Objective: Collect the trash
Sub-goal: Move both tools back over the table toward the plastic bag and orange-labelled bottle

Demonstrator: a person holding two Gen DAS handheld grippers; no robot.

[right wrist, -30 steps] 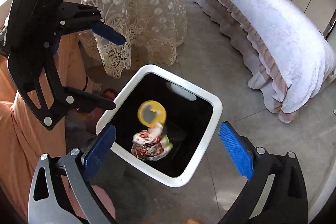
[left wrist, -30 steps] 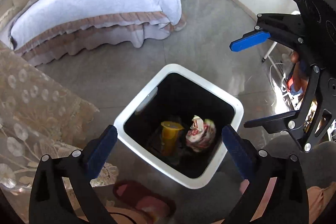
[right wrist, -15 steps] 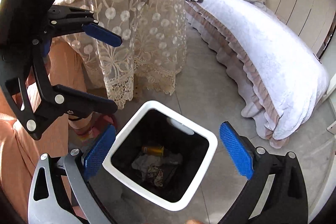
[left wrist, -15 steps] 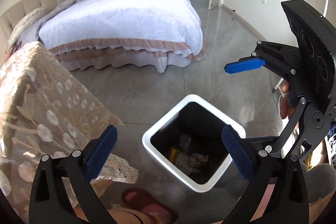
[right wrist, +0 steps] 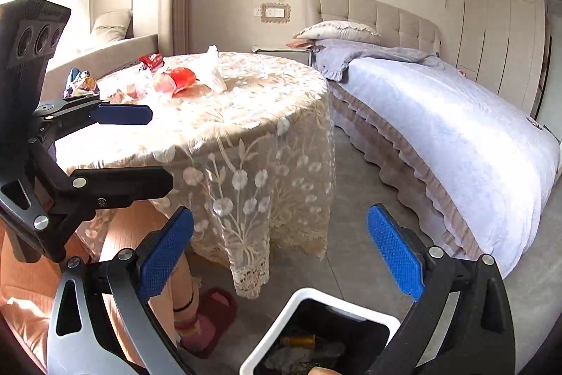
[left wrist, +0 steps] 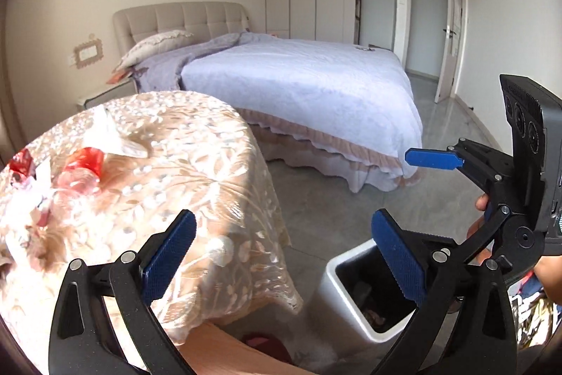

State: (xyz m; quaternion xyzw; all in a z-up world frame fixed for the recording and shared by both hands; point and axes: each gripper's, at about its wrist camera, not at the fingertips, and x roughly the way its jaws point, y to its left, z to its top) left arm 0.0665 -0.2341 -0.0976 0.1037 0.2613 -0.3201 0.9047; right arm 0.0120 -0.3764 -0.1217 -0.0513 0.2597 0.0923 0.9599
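Grippers: left gripper (left wrist: 282, 255) and right gripper (right wrist: 279, 250) both released, blue pads spread wide with nothing between them; each also shows in the other's view.
Trash bin: white bin (right wrist: 312, 299) with a dark inside, on the grey floor (left wrist: 333, 199) just beside the desk, low in both views; crumpled scraps lie in its bottom (a yellow item among them, right view).
Desk: round desk (right wrist: 246, 115) under a lace floral cloth that hangs well down its sides.
Trash on desk: red-and-clear plastic bottle (right wrist: 175, 79) lying on its side; white crumpled tissue (right wrist: 214, 72) just beside it; red wrapper (right wrist: 151, 60) and a colourful wrapper (right wrist: 79, 83) toward the far edge; further pieces too blurred to tell.
Bed: bed (left wrist: 305, 83) with a pale quilt and frilled skirt, beyond the desk.
Person: orange-clad leg and dark red slipper (right wrist: 210, 315) beside the bin.
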